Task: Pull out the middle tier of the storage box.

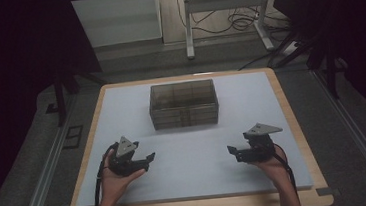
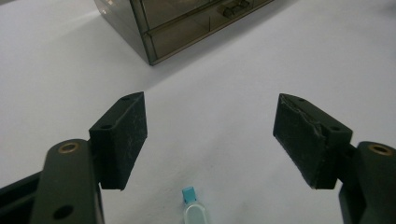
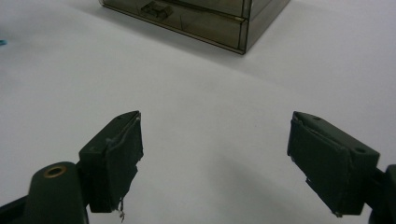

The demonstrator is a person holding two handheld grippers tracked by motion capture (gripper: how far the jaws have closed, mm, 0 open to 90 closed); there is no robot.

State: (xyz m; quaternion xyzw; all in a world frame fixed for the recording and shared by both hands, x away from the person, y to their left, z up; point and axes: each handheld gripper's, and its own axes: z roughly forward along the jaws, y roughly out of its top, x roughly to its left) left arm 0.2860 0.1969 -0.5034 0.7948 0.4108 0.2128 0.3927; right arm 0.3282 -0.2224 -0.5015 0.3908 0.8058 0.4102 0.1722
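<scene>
Just in front of the left gripper [image 2: 210, 135], low between its two black jaws in the left gripper view, lies a small pale oval object with a light blue tip [image 2: 192, 209] on the white table mat [image 1: 190, 152]; what it is made of cannot be told. The jaws stand wide apart with nothing between them, their dark pads [image 2: 125, 140] clear of the small object on both sides. Beyond it, farther from the person, stands a smoky translucent rectangular plastic drawer box [image 1: 183, 104], well apart from the object, with bare mat between; in the left gripper view one of its corners [image 2: 149, 42] faces the gripper, and a drawer handle [image 2: 235, 7] shows near the top edge. The right gripper [image 1: 232, 153] is held by the person's right hand [image 1: 271, 163] on the other side of the mat, also nearer the person than the box, its jaws likewise spread wide and holding nothing; in its own view the box [image 3: 201, 18] sits ahead across bare mat. The left hand [image 1: 117, 176] cups the left gripper from below. The mat lies on a light wooden tabletop [image 1: 291, 103], beyond whose far edge white metal frame legs and looped black cables [image 1: 234, 20] stand on the floor.
</scene>
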